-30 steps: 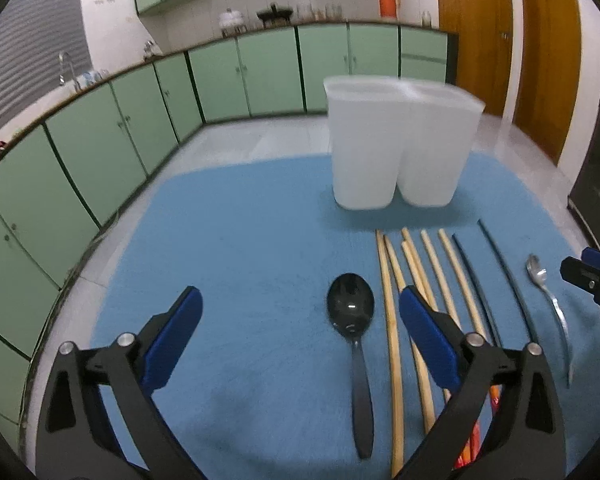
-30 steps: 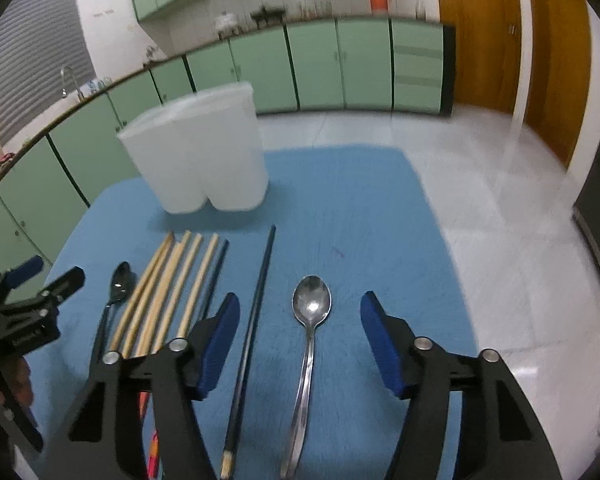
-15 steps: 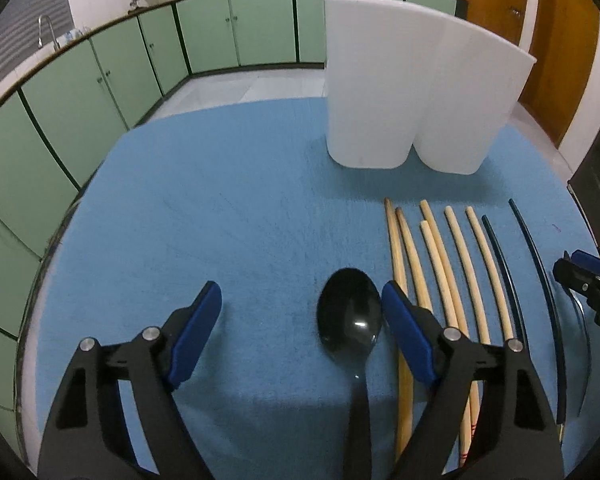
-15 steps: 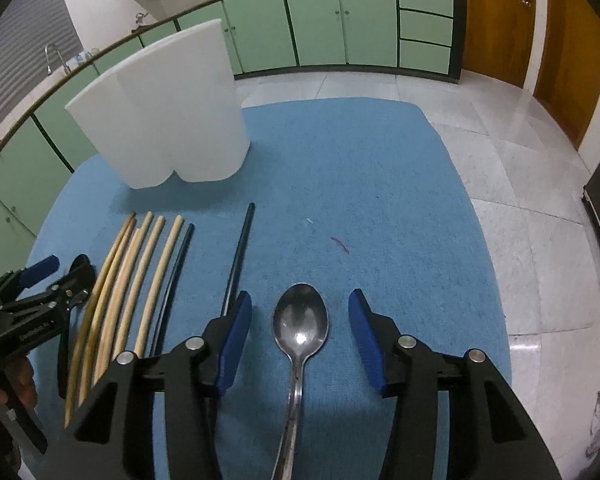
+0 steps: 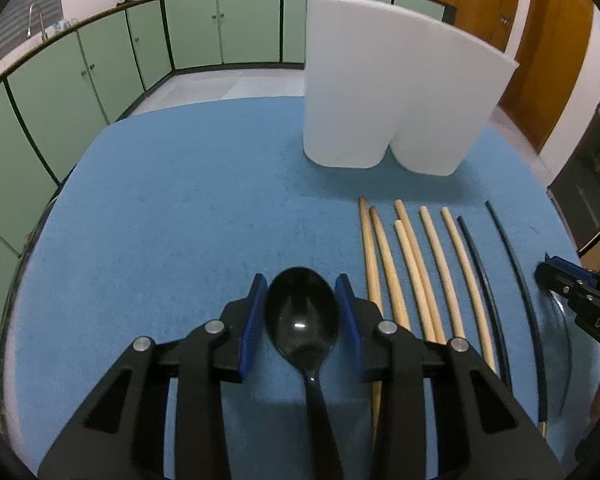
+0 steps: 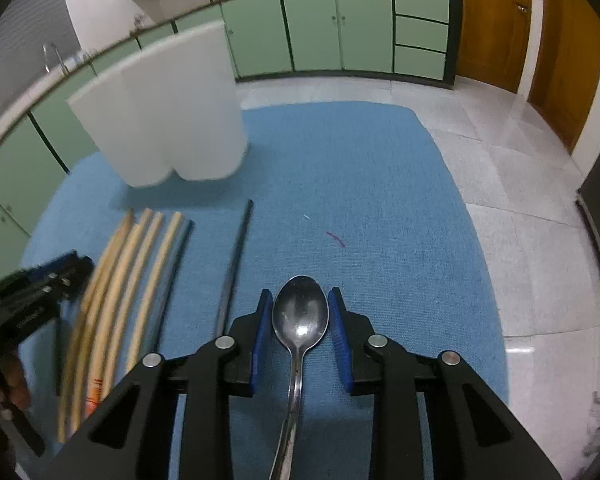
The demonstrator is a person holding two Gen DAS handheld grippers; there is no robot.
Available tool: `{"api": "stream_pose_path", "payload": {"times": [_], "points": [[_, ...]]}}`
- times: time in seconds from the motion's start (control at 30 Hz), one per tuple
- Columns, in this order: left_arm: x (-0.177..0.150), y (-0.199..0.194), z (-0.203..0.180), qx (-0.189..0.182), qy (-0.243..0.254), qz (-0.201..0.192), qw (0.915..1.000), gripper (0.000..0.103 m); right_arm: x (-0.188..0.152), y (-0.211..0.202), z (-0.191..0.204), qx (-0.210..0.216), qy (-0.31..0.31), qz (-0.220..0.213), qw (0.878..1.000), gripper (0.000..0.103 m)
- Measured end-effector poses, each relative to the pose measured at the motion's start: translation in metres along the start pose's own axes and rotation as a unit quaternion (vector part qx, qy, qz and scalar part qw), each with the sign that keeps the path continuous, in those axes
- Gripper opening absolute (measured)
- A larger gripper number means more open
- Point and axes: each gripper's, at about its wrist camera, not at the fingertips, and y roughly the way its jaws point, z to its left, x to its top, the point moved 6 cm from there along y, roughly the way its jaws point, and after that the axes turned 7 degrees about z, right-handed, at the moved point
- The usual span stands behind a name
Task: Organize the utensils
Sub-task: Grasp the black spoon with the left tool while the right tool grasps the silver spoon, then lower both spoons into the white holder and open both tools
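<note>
Both hands are down low over the blue felt-like mat on the bench [image 5: 172,208], each working on a spoon at once. The left gripper [image 5: 301,312] has its jaws closing around the bowl of the black spoon [image 5: 302,316]; the blue pads stand right at either edge of the bowl, and I cannot tell whether they press yet. The right gripper [image 6: 299,320] does the same with the metal spoon [image 6: 300,318], jaws closing, pads flanking its bowl with at most a sliver of mat showing.

What matters for the lift: each spoon lies with its long axis running straight back along its gripper, bowl at the far end, handle passing under the jaws toward the person. So the grip falls across the widest, rounded part, which I judge could slip on the glossy plastic and on the polished steel.

Between the two spoons lie the wooden chopsticks [image 5: 404,260], pale and matte, and two thin dark chopsticks [image 5: 512,256], all pointing toward the far side. Beyond them stands the white holder [image 5: 364,92], two smooth, tall, open-topped plastic tubs touching side by side, nearer the left hand's spoon.
</note>
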Motion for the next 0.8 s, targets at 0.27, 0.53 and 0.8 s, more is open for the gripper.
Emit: {"api": "stream_pose_path", "payload": {"times": [0.27,0.53,0.8], "points": [[0.009,-0.059,0.001,-0.034,-0.016,-0.124,0.9916,0.034,0.016,-0.065,0.014,0.079,-0.028,-0.120,0.989,0.028],[0.036,-0.103,-0.016,-0.051,-0.007,-0.208,0.9767,0.034,0.043,-0.110,0.023,0.119,-0.044,-0.187,0.974,0.028],[0.097,-0.133,-0.039,-0.059,0.005,-0.277,0.9589,0.034,0.101,-0.146,0.030,0.151,-0.049,-0.242,0.957,0.028]]}}
